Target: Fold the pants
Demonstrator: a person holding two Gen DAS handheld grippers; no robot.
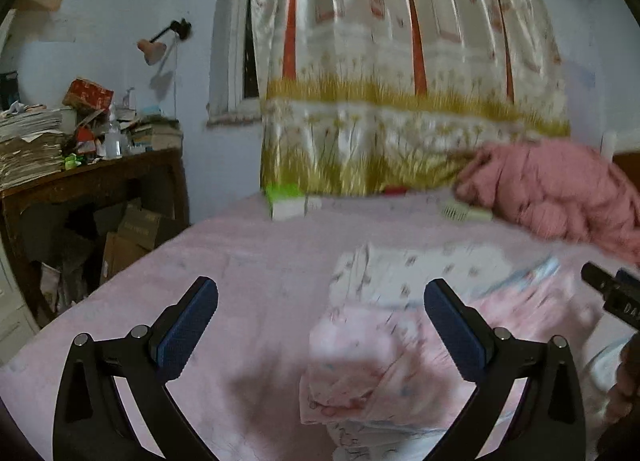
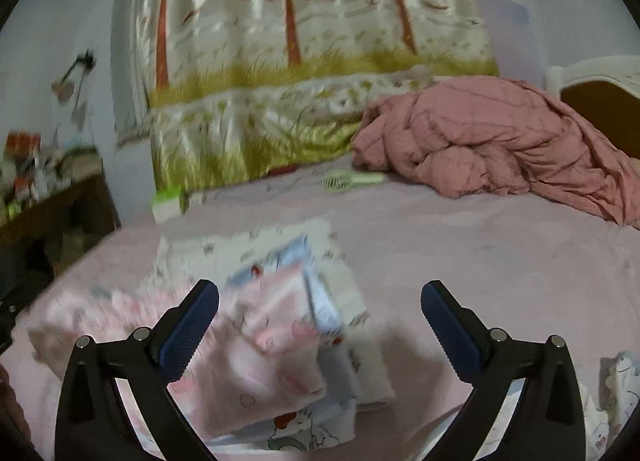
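Pink printed pants lie folded on top of a stack of folded clothes on the pink bed sheet. A white patterned garment lies under and behind them. My left gripper hovers open above the stack's left part, with nothing between its pads. In the right wrist view the same pink pants lie low and left of centre, over the white garment and a blue-edged piece. My right gripper stands open above them and grips nothing. Its dark tip shows at the left view's right edge.
A rumpled pink quilt fills the bed's far right, before a headboard. A green comb and a green-and-white box lie near the curtain. A cluttered wooden desk stands left. Another printed garment lies at the right.
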